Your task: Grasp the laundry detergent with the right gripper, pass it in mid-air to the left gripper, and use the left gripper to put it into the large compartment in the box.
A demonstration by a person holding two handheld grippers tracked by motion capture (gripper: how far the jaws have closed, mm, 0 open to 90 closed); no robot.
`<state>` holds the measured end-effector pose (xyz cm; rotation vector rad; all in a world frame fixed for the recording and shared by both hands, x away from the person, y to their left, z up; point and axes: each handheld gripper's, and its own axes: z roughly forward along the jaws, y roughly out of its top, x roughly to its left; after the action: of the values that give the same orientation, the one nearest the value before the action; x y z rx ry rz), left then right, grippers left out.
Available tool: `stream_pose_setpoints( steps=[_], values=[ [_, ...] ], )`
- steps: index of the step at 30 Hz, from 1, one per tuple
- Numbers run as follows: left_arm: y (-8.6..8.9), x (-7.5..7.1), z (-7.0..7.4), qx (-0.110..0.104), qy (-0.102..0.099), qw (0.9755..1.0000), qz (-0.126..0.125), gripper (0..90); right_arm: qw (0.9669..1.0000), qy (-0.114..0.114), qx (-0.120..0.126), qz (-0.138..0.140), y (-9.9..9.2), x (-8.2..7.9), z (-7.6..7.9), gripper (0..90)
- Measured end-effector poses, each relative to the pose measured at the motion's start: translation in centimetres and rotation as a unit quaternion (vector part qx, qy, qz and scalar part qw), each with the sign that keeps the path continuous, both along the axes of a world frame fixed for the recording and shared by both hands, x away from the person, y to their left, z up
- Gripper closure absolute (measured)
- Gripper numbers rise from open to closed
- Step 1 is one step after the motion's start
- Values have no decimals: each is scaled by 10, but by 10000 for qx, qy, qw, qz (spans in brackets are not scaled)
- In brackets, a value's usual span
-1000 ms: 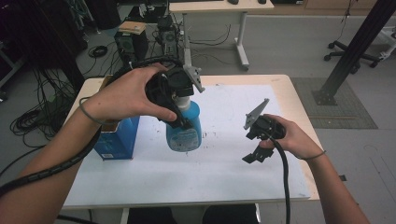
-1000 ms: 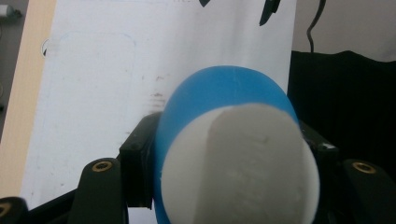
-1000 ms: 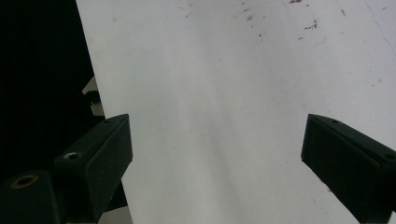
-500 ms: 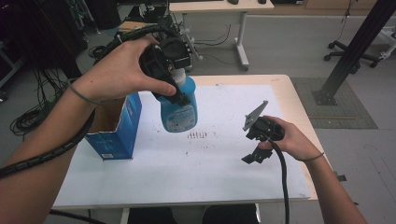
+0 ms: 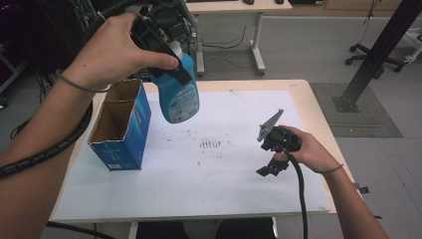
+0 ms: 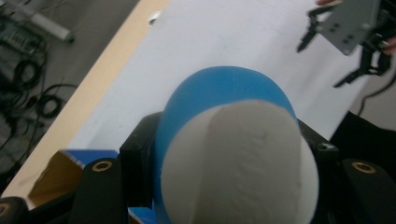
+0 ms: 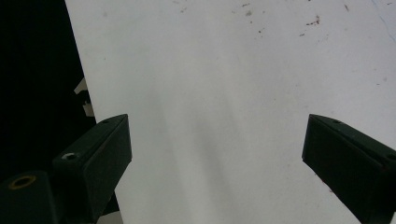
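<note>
Blue bottle [image 5: 177, 94] pinched near its white cap by left tool [image 5: 164, 37], label print too small to be read, blue box [image 5: 122, 127] below on table [image 5: 308, 99], right tool [image 5: 271, 149] spread, nothing held.

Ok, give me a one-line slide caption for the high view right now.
Left gripper lifts a blue bottle above an open blue box while the right gripper rests open on the white table.
</note>
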<state>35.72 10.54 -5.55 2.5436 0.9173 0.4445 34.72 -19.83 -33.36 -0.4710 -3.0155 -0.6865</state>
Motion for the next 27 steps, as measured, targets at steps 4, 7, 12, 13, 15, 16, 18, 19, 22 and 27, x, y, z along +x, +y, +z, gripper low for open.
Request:
stream_pose_setpoints(
  steps=[4,7,12,13,15,16,18,19,22,27],
  values=[
    [20,10,6,-32,-14,9988,491,377,10000,-7,1,-4,-1,1,0,81],
    [34,16,6,-79,-11,9973,733,377,10000,-5,-2,-9,-1,1,0,81],
    [48,21,7,-170,-13,9949,993,376,10000,-10,2,-15,-1,0,0,80],
    [57,23,8,-201,-15,9929,1172,376,10000,-10,2,-15,-1,0,0,80],
    [60,24,9,-195,-10,9921,1236,376,10000,-11,0,-13,-1,1,0,80],
    [62,24,9,-184,-8,9918,1264,376,10000,-12,8,-16,-1,1,0,80],
    [79,28,10,-144,2,9867,1620,377,10000,-15,12,-11,-1,1,-1,80],
    [79,28,10,-144,2,9867,1620,377,10000,-30,26,-2,-1,1,0,80],
    [91,30,10,-134,6,9814,1917,376,10000,-36,26,-4,-1,1,0,80],
    [121,36,8,-307,171,9655,2579,376,10000,-51,53,-12,-1,0,0,80]
  ],
)
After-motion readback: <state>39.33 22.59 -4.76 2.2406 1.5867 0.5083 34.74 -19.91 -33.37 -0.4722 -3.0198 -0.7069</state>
